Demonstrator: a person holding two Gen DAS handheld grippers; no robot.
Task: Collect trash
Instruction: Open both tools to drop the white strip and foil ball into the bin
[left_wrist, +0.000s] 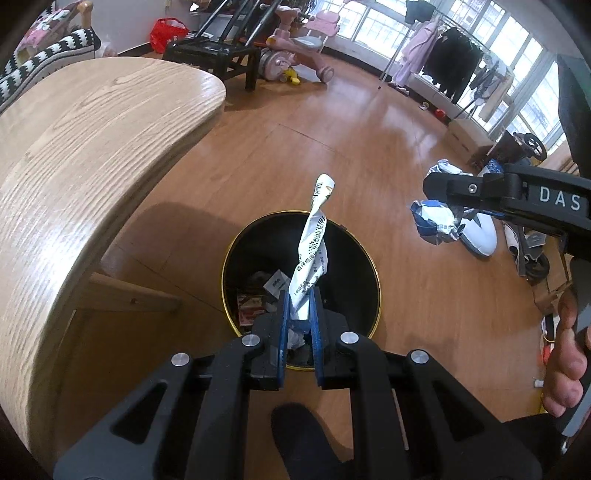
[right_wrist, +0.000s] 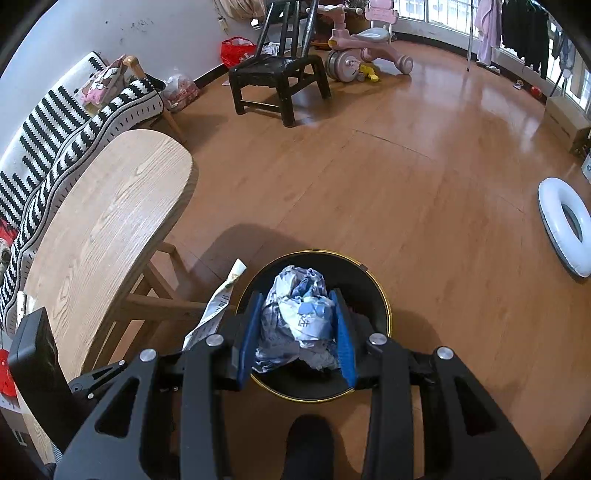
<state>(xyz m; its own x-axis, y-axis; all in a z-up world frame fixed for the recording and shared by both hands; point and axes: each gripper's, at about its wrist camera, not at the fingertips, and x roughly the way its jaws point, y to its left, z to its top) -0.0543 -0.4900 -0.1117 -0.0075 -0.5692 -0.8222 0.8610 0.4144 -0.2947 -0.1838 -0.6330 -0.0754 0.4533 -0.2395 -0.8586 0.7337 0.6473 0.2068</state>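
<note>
A black trash bin with a gold rim (left_wrist: 375, 273) (right_wrist: 384, 295) stands on the wooden floor with several scraps inside. My left gripper (left_wrist: 300, 299) is shut on a long twisted white printed wrapper (left_wrist: 312, 243) that sticks up above the bin's mouth; the same wrapper (right_wrist: 218, 306) shows at the bin's left in the right wrist view. My right gripper (right_wrist: 297, 295) is shut on a crumpled blue-and-white wrapper (right_wrist: 299, 314) directly over the bin. In the left wrist view that right gripper (left_wrist: 428, 184) hangs at the right with its wrapper (left_wrist: 436, 221), held by a hand (left_wrist: 565, 354).
A round wooden table (left_wrist: 92, 155) (right_wrist: 107, 229) stands close on the left of the bin, its leg frame (right_wrist: 162, 295) near the rim. A black chair (right_wrist: 277, 70), a pink ride-on toy (right_wrist: 365, 44), a striped sofa (right_wrist: 55, 129) and a white swim ring (right_wrist: 565, 229) sit farther off.
</note>
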